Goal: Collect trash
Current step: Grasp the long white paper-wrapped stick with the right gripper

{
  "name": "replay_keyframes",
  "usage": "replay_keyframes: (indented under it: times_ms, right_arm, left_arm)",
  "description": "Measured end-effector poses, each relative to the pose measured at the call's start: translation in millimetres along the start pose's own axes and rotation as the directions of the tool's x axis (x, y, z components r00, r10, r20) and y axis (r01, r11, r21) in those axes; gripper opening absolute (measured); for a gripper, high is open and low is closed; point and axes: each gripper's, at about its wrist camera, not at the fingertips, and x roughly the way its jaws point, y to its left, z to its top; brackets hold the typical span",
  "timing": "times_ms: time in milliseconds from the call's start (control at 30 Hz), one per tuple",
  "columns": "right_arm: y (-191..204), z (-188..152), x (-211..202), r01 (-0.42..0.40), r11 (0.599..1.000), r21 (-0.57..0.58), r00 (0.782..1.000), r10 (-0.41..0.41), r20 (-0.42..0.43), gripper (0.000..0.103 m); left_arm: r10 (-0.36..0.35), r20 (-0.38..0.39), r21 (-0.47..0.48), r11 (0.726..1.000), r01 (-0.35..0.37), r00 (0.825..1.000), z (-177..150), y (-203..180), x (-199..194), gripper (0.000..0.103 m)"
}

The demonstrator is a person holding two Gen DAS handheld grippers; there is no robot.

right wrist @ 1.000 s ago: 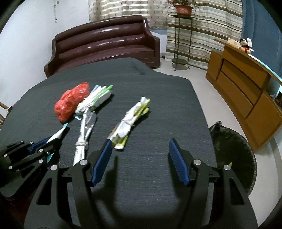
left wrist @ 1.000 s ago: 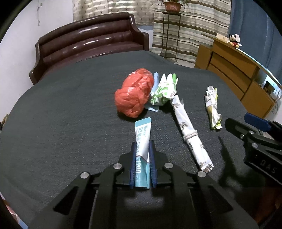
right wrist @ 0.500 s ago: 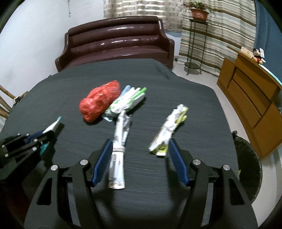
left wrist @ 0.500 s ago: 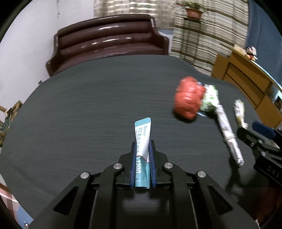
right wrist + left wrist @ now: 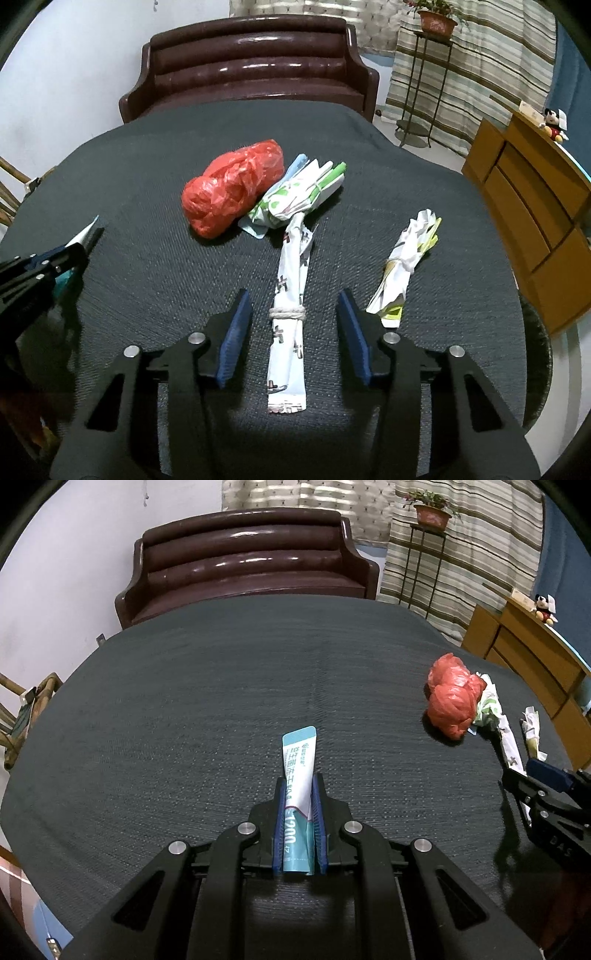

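Observation:
My left gripper (image 5: 299, 786) is shut on a teal and white tube (image 5: 299, 771) and holds it over the dark tablecloth (image 5: 184, 701). My right gripper (image 5: 293, 306) is open, its jaws on either side of a long white rolled wrapper tied with string (image 5: 291, 306) lying on the table. A crumpled red plastic bag (image 5: 232, 192) and a green and white wrapper bundle (image 5: 299, 192) lie just beyond it. A smaller tied white and yellow wrapper (image 5: 406, 266) lies to the right. The left gripper shows at the right wrist view's left edge (image 5: 48, 266).
A brown leather sofa (image 5: 255, 62) stands behind the table. A wooden cabinet (image 5: 535, 206) with a Mickey toy (image 5: 554, 123) is at the right. A dark bin (image 5: 535, 354) sits by the table's right edge. A plant stand (image 5: 424, 74) stands by striped curtains.
Both grippers have swung left. The left gripper carried the tube away from the trash pile. The right gripper moved from the yellow wrapper to straddle the long white wrapper.

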Motion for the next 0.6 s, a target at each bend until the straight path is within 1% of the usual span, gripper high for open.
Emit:
replay_keyframes:
  times_ms: [100,267,300,333,600]
  right_arm:
    - [1.7,0.2,1.3,0.001,1.0,-0.004,1.0,-0.001,-0.007,0.04]
    - [4.7,-1.3,0.2,-0.007,1.0,-0.011,1.0,0.007,-0.008,0.029]
    - [5.0,-1.5,0.0,-0.007,1.0,-0.011,1.0,0.007,-0.007,0.022]
    - [5.0,-2.0,-0.5,-0.005,1.0,-0.012,1.0,0.005,-0.005,0.019]
    - [8.4,-3.9,-5.6,0.002,1.0,-0.029,1.0,-0.002,0.02,0.018]
  left_arm:
    - [-0.003,-0.002,-0.004,1.0,0.003,1.0,0.3,0.0,1.2,0.015]
    - [-0.006,-0.005,-0.007,1.0,0.006,1.0,0.0,1.8,2.8,0.015]
    - [-0.006,-0.004,-0.007,1.0,0.006,1.0,0.0,1.9,2.8,0.015]
    - [-0.005,-0.004,-0.006,1.0,0.005,1.0,0.0,1.6,3.0,0.015]
    - [0.004,-0.006,-0.012,1.0,-0.004,1.0,-0.2,2.1,6.8,0.015]
